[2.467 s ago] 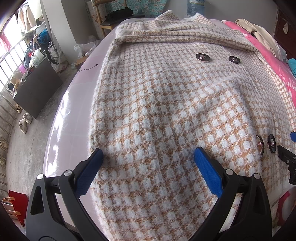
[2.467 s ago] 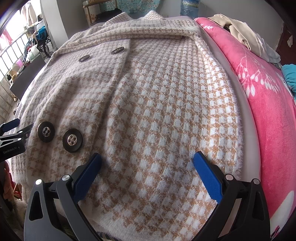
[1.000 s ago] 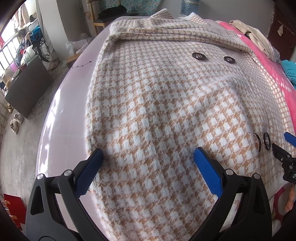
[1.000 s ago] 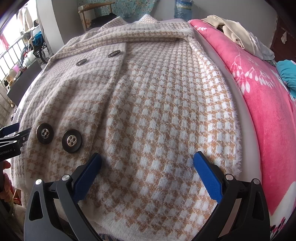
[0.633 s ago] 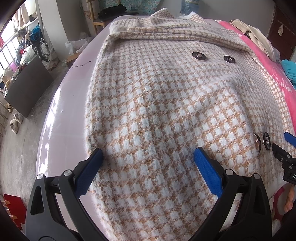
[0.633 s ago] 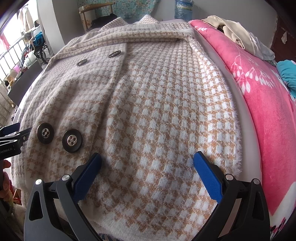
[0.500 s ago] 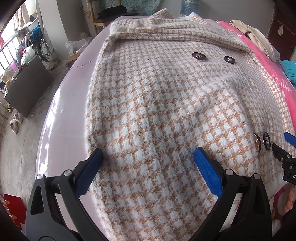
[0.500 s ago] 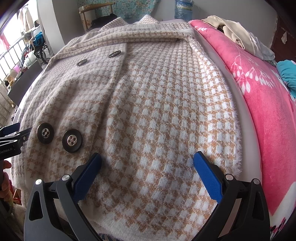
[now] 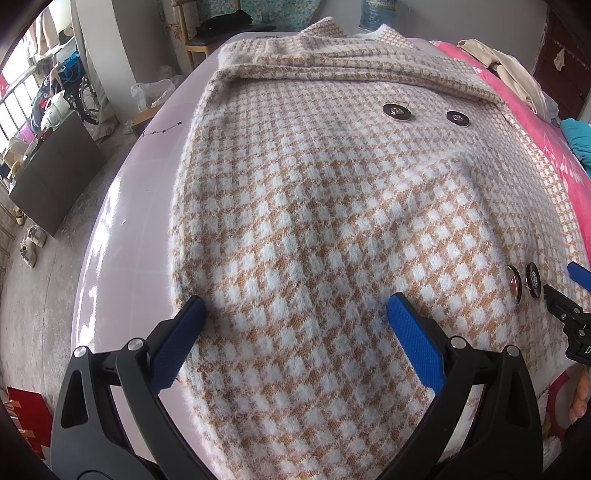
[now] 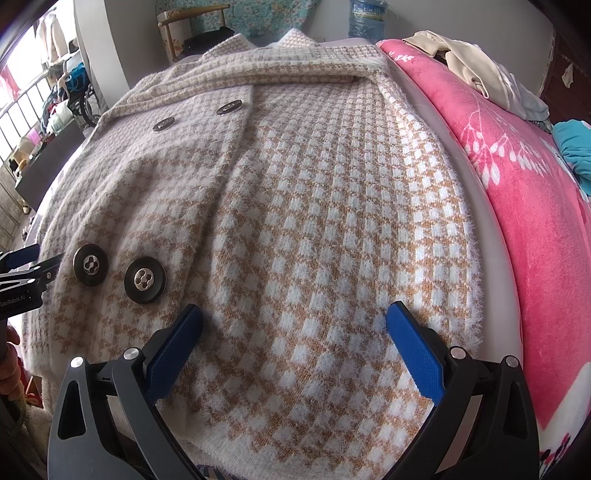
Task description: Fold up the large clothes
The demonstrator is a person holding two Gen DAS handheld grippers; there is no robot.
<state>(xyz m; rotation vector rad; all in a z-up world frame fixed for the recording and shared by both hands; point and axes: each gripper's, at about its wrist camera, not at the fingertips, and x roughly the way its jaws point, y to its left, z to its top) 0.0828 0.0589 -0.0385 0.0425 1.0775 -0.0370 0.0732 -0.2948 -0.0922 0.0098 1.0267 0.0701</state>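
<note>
A fuzzy tan-and-white houndstooth coat [image 9: 325,206] [image 10: 314,206] lies spread front-up on a pale lilac table top [image 9: 122,229], collar at the far end, sleeves folded across the top. Two dark buttons [image 9: 397,110] sit high on the coat and two more [image 10: 144,279] near the hem. My left gripper [image 9: 295,317] hovers open over the hem's left part, its left finger at the coat's edge. My right gripper [image 10: 293,319] hangs open over the hem's right part, nothing between its blue pads [image 10: 412,347]. Each gripper's tip shows at the side of the other's view.
A pink floral blanket [image 10: 517,177] runs along the coat's right side, with beige clothes [image 10: 476,74] and a teal garment [image 10: 572,147] on it. Left of the table are the floor, a dark cabinet [image 9: 55,173] and shoes [image 9: 31,240]. A wooden chair [image 10: 184,29] stands beyond the far end.
Over 2.5 seconds both views shifted slightly, showing a little more of the far end; in the last second nothing visibly moved. Both grippers stayed open.
</note>
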